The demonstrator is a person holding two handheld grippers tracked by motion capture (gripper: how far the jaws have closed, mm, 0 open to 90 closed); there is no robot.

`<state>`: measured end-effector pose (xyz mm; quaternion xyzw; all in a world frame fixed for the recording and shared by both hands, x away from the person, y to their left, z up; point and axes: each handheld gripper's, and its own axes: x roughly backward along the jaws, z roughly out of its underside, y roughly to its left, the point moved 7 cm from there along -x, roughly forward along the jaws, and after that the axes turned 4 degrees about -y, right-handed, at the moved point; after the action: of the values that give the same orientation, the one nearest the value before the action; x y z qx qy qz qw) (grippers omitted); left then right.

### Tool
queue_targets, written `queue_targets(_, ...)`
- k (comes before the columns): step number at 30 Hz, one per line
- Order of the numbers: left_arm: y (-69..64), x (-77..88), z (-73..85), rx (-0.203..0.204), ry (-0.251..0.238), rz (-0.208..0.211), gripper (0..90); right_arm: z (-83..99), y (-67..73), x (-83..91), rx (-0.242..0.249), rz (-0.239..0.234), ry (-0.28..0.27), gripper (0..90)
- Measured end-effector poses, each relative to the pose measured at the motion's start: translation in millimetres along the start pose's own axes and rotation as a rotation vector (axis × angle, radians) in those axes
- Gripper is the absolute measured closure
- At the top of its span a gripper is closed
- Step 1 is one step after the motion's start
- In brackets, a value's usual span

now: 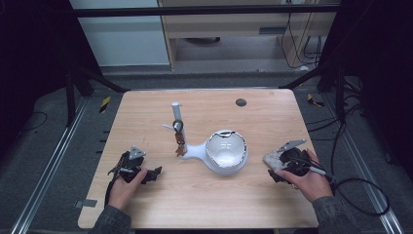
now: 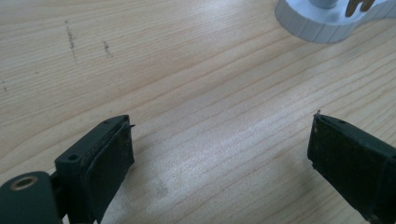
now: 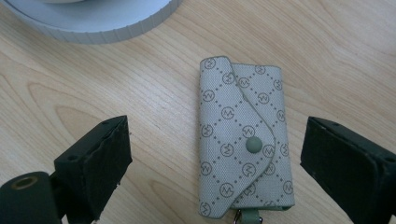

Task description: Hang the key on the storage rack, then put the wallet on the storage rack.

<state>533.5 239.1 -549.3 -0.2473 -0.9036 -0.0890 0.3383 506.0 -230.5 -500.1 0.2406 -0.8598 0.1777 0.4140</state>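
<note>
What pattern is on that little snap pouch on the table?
The key pouch is pale grey-green with a dotted diamond grid and circled logos, clearest in the right gripper view.

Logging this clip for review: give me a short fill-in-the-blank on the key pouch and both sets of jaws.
1. The patterned key pouch lies between the ____ gripper's jaws.
2. Its flap is fastened with a green ____.
3. Between the left gripper's jaws there is just bare ____.
4. The pouch lies flat on the table, beside the white ____.

Missing words: right; snap button; table; bowl
</note>
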Motion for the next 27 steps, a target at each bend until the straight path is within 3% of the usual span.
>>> queue_targets(6,1.9,-3.0,4.3,0.005,0.012,-0.018,4.8,5.1,-6.4,0.3,-0.032,0.013,0.0,10.3)
queue_targets(8,2.8,-3.4,4.9,-0.013,0.018,-0.023,4.3,8.8,-8.3,1.7,-0.048,0.019,0.016,11.5)
queue_targets(18,4.0,-5.8,5.7,-0.013,-0.009,-0.029,0.6,25.7,-18.2,4.3,-0.123,0.013,0.043,17.2)
queue_targets(27,4.0,-6.0,5.8,-0.014,-0.006,-0.029,0.1,24.5,-23.8,15.9,-0.171,-0.021,0.043,23.4)
